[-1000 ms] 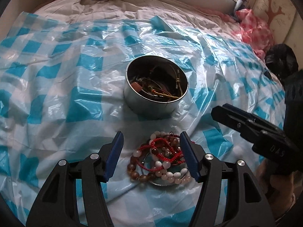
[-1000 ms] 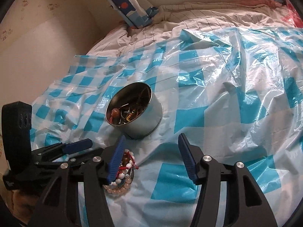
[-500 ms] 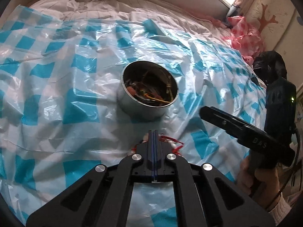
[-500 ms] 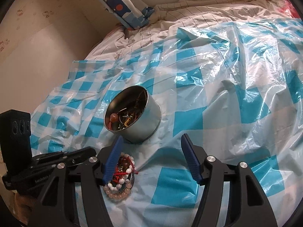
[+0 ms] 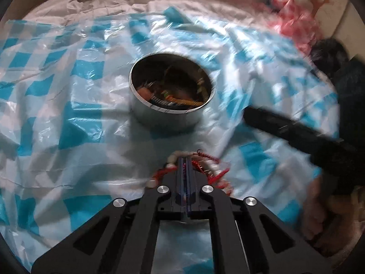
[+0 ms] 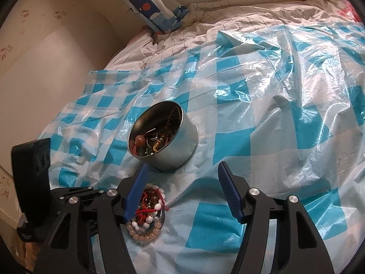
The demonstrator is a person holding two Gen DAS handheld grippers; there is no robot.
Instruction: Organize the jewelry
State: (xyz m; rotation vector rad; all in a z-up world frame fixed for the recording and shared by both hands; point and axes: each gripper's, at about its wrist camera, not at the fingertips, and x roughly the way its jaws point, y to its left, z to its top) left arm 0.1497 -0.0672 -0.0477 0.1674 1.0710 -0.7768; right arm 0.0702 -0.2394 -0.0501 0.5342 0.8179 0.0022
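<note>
Blue-and-white checked plastic sheeting (image 6: 262,105) covers a rumpled bed, with a patterned pillow (image 6: 148,2) at the head by the wall. On the sheet stands a round metal tin (image 6: 164,137), open-topped and part full of tangled jewelry — chains, a reddish bead, gold bits. Just in front of the tin lies a heap of bracelets (image 6: 148,210): pale beads, brown beads, red cord. The left claw (image 5: 185,159) points steeply down onto that heap with its jaws pressed together; red cord and beads spill out on both sides of the tips, though whether any strand is pinched cannot be told. The right claw (image 6: 184,191) hangs beside it, jaws wide apart and empty, its left finger (image 6: 136,189) just beside the bracelets.
</note>
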